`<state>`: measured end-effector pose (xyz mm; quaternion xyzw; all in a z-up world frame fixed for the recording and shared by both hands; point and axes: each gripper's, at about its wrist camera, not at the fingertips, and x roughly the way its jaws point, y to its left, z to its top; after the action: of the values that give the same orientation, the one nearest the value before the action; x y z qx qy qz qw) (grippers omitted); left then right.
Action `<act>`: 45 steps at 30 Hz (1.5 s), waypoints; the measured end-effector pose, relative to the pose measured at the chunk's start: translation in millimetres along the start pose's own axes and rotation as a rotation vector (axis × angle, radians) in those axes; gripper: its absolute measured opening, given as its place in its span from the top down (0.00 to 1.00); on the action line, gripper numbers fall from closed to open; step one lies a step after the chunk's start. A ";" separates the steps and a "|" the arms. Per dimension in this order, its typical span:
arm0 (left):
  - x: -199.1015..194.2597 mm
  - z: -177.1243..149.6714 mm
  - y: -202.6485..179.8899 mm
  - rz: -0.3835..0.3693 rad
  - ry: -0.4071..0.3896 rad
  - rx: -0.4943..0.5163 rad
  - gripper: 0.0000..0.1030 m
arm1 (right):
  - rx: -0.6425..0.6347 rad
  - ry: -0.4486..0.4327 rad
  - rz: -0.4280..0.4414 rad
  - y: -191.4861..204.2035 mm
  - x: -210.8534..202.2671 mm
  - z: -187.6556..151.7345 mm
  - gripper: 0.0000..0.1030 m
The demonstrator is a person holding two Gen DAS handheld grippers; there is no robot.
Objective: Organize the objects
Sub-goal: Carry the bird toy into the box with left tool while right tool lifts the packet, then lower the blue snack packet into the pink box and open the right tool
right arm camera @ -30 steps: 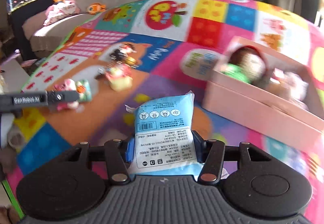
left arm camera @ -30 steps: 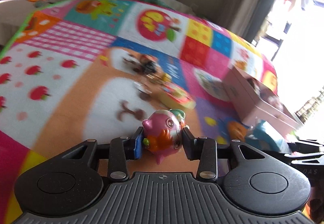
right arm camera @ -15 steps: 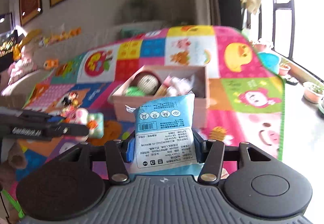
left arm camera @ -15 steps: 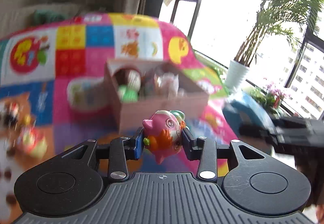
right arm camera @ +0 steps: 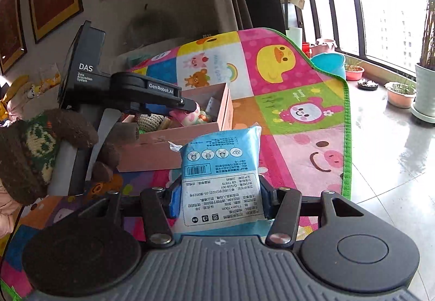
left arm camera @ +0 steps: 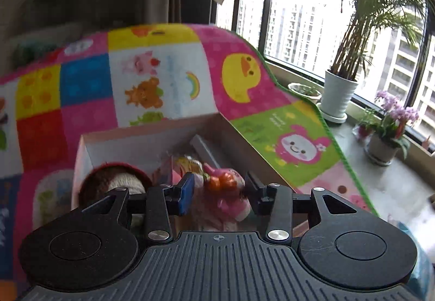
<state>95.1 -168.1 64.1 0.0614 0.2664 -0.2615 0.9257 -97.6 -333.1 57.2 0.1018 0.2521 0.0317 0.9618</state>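
My left gripper [left arm camera: 218,189] hangs over the pink box [left arm camera: 81,148], its jaws parted wider than the pink toy [left arm camera: 231,192], which sits blurred between them, tipped among the box's contents. In the right wrist view the left gripper [right arm camera: 187,106] reaches over the pink box [right arm camera: 168,143] with the toy [right arm camera: 187,116] at its tips. My right gripper [right arm camera: 220,197] is shut on a blue tissue pack [right arm camera: 220,173], held in front of the box, above the colourful play mat [right arm camera: 299,110].
The box holds a knitted brown-and-cream item [left arm camera: 117,181], a grey tube [left arm camera: 206,148] and packets. Potted plants [left arm camera: 337,99] stand on the window ledge right of the mat. Grey floor [right arm camera: 394,151] lies beyond the mat's green edge.
My left gripper has swung right from the toy pile to above the box and has opened; the pink toy has tipped down out of its grip. The right gripper has closed in on the box.
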 end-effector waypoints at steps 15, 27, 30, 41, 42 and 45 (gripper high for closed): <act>-125.3 -97.1 106.4 -0.001 -0.059 -0.298 0.58 | -0.122 -0.093 0.100 34.1 27.0 76.7 0.49; -145.5 -153.7 173.3 -0.084 -0.130 -0.559 0.58 | -0.284 0.183 0.073 107.1 208.5 186.7 0.49; -150.2 -154.8 180.8 -0.103 -0.168 -0.597 0.58 | -0.318 0.260 0.143 126.5 237.5 195.1 0.44; -148.0 -161.7 192.9 -0.153 -0.178 -0.676 0.58 | -0.579 0.293 -0.100 109.7 247.4 164.1 0.24; -147.8 -161.4 192.8 -0.153 -0.179 -0.675 0.58 | -0.559 0.281 -0.111 105.6 245.3 169.1 0.24; -147.4 -161.3 191.7 -0.150 -0.179 -0.671 0.58 | -0.506 0.196 -0.103 108.1 233.3 182.8 0.24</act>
<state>13.5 103.2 -0.6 -0.2889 0.2591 -0.2308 0.8923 194.4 -234.2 124.2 -0.1583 0.3328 0.0543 0.9280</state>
